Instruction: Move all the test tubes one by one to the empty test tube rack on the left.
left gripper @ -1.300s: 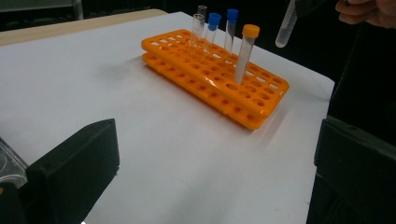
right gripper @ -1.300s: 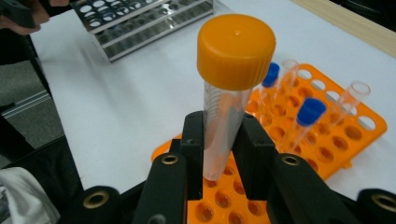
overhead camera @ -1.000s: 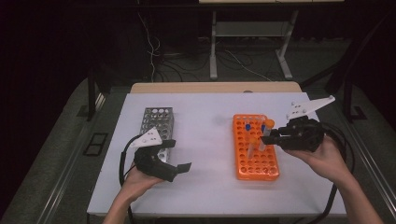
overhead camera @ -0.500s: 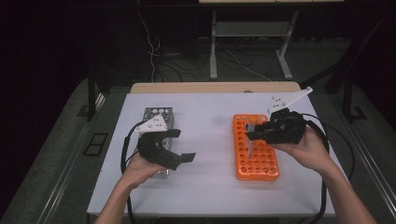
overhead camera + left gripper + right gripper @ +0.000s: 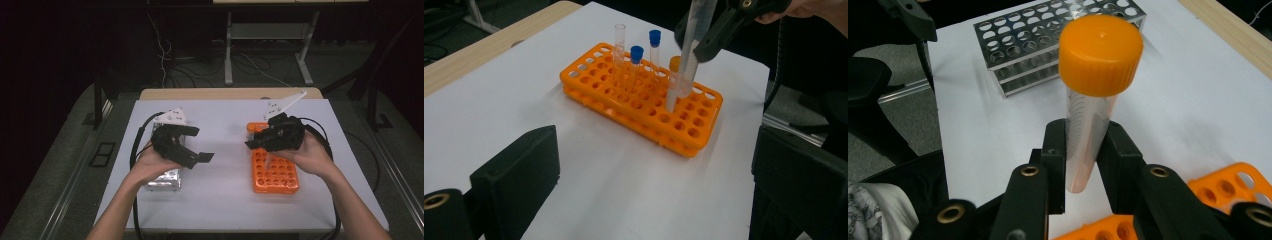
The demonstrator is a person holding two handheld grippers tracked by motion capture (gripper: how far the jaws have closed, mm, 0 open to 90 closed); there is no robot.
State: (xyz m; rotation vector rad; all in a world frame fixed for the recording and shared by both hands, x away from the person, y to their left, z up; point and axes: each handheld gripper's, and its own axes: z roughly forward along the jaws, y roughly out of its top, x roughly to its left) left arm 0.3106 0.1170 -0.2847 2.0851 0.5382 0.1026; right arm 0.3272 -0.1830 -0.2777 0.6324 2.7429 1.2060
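My right gripper (image 5: 252,144) hangs over the orange rack (image 5: 275,175), shut on a clear tube (image 5: 1088,140) with an orange cap (image 5: 1100,52). The tube's lower end (image 5: 672,102) is just above the rack's holes. In the orange rack (image 5: 639,100) stand two blue-capped tubes (image 5: 637,52) and an uncapped one (image 5: 620,37). My left gripper (image 5: 200,145) is held up above the silver metal rack (image 5: 162,181), pointing toward the orange rack. Its jaws have just been closing a little but stand wide apart with nothing between them (image 5: 654,185).
The white tabletop (image 5: 225,205) has bare room between the two racks and along its front edge. A wooden strip (image 5: 210,94) borders the far side. Cables trail from both grippers, and a dark floor with a table frame lies beyond.
My right gripper has carried the tube leftward over the orange rack. My left gripper has risen and moved forward, away from the table's front edge.
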